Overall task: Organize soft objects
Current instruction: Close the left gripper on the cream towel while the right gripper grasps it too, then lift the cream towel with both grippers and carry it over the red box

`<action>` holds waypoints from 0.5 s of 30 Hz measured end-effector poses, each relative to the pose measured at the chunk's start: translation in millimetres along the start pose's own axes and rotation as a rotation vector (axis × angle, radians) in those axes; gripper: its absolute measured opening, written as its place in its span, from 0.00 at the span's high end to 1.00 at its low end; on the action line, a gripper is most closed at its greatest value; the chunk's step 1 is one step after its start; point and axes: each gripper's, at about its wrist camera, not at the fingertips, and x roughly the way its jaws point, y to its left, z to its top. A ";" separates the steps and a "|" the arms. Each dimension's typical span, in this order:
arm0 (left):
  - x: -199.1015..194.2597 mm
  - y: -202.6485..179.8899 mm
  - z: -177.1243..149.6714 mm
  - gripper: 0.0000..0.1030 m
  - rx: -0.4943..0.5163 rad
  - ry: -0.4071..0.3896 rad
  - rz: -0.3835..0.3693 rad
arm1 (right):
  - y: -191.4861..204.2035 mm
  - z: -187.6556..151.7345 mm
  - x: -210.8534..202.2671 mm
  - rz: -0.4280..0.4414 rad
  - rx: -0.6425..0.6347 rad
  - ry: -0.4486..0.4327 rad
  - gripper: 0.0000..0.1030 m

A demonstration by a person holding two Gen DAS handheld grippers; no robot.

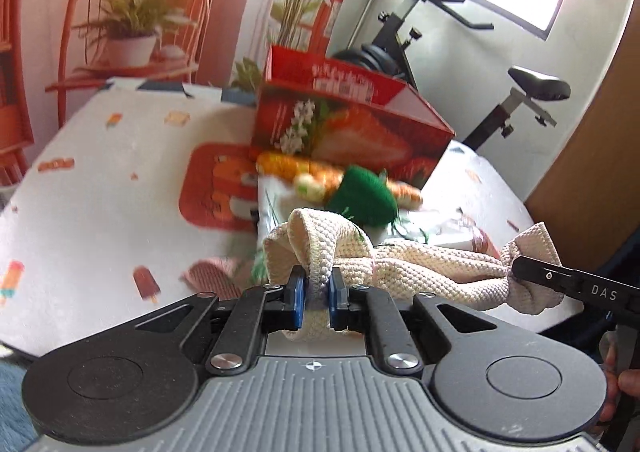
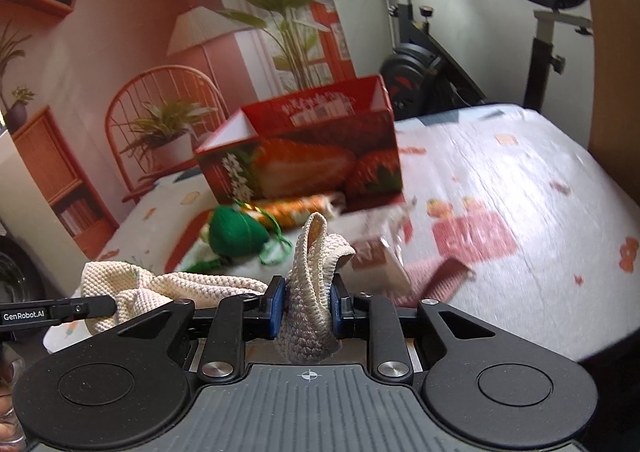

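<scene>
Tongs pinch cream cloth, its middle bunched.

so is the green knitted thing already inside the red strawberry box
No, the green knitted thing lies on the table in front of the red strawberry box, beside the orange item.

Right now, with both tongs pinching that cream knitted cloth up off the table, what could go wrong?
The left tongs and right tongs each pinch only a bunched end of the cream knitted cloth, so one end might slip free. Its sagging middle could also brush the green knitted toy nearby.
</scene>
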 end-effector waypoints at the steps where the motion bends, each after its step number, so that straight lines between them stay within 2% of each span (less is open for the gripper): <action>1: -0.5 1.0 4.6 0.88 -0.005 -0.008 0.002 | 3.6 4.2 -0.3 0.002 -0.011 -0.007 0.80; 9: -21.0 0.9 34.3 0.88 -0.027 -0.115 -0.008 | 21.6 40.9 -4.6 0.029 -0.071 -0.040 0.80; 15: -20.9 -6.3 58.5 0.88 0.009 -0.178 -0.020 | 26.4 68.2 -6.7 0.047 -0.076 -0.067 0.80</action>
